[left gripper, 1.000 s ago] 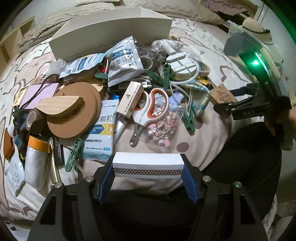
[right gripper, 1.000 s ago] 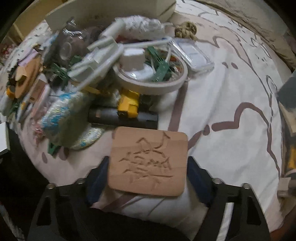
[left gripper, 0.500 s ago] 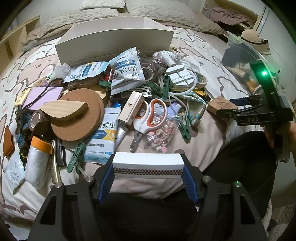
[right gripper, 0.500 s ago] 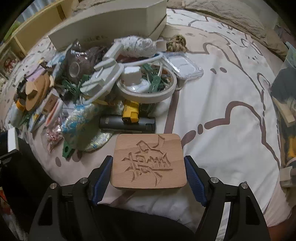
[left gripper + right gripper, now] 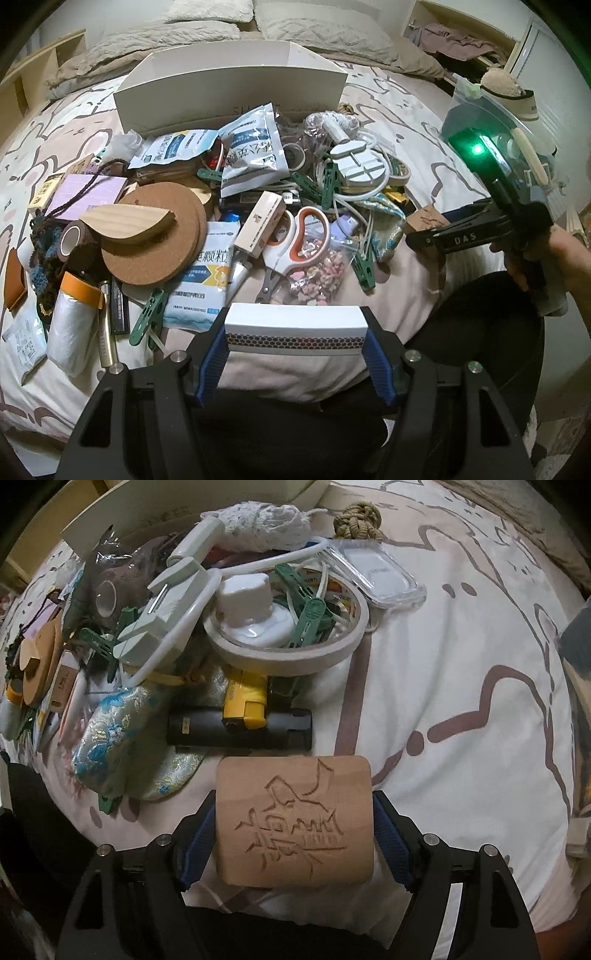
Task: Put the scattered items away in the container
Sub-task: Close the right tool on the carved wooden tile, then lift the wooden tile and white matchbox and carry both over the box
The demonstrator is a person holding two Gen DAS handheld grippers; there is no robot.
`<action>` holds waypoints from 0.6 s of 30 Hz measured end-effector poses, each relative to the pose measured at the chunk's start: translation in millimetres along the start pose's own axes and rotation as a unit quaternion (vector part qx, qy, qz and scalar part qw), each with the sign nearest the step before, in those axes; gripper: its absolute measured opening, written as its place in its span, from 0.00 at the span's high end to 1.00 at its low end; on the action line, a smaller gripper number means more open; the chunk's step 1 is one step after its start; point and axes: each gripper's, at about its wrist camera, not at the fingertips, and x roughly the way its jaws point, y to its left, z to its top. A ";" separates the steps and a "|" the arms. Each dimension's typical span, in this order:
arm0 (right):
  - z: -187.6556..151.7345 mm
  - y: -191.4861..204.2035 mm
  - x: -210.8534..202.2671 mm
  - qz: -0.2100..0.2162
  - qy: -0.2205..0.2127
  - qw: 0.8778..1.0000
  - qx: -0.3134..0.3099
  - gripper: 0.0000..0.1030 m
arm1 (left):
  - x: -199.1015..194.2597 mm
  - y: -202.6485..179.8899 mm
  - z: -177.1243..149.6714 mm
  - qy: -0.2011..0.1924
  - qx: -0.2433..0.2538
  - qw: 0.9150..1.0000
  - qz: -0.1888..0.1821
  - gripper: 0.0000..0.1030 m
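carved wooden block (image 5: 294, 821) clamped in right tool (image 5: 294, 834), above bedspread (image 5: 461, 657).

A white cardboard box (image 5: 229, 92) stands open at the far side of the bed, its long front wall upright. In front of it lies a heap of small things: foil sachets (image 5: 255, 147), round cork coasters (image 5: 155, 232) with a leaf-shaped wooden piece (image 5: 129, 223) on top, orange-handled scissors (image 5: 295, 240), a bag of pink beads (image 5: 317, 273), green clothes pegs (image 5: 364, 266) and a roll of tape (image 5: 288, 642). A white matchbox (image 5: 295, 328) with a honeycomb striking strip sits level, clamped by its two ends. A carved wooden block (image 5: 293, 821), square with rounded corners, is clamped flat by its sides, carving up.
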 end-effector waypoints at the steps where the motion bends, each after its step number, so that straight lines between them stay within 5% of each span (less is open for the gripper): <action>1: -0.9 -1.1 -3.9 0.008 -0.008 1.000 0.005 0.26 | -0.3 -0.1 1.1 -0.003 -0.001 1.000 0.000 0.36; 18: -8.4 14.4 -95.1 0.147 -0.157 0.976 0.023 0.26 | -14.2 0.8 30.4 -0.060 -0.015 0.998 0.001 0.36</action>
